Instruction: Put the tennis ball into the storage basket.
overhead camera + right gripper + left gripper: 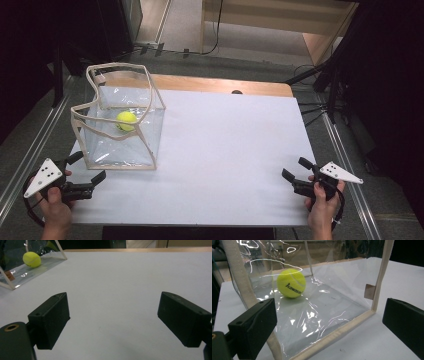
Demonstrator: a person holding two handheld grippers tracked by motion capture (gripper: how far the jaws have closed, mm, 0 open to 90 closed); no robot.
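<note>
A clear plastic bag (145, 137) with cream fabric edging stands open-topped at the table's left. A yellow tennis ball (126, 120) lies inside it on the bag's floor; the ball (291, 283) carries black lettering and the ball (31, 259) is far off in the right gripper view. My left gripper (87, 166) is open just in front of the bag's (332, 336) near bottom corner, touching nothing. My right gripper (295, 168) is open at the table's right front, over bare white surface, jaws wide apart.
The white table top (225, 145) spreads between the two grippers. A wooden strip (220, 84) runs along its far edge. Dark stands and cables (325, 85) are on the floor at the right, metal rails (30, 150) at the left.
</note>
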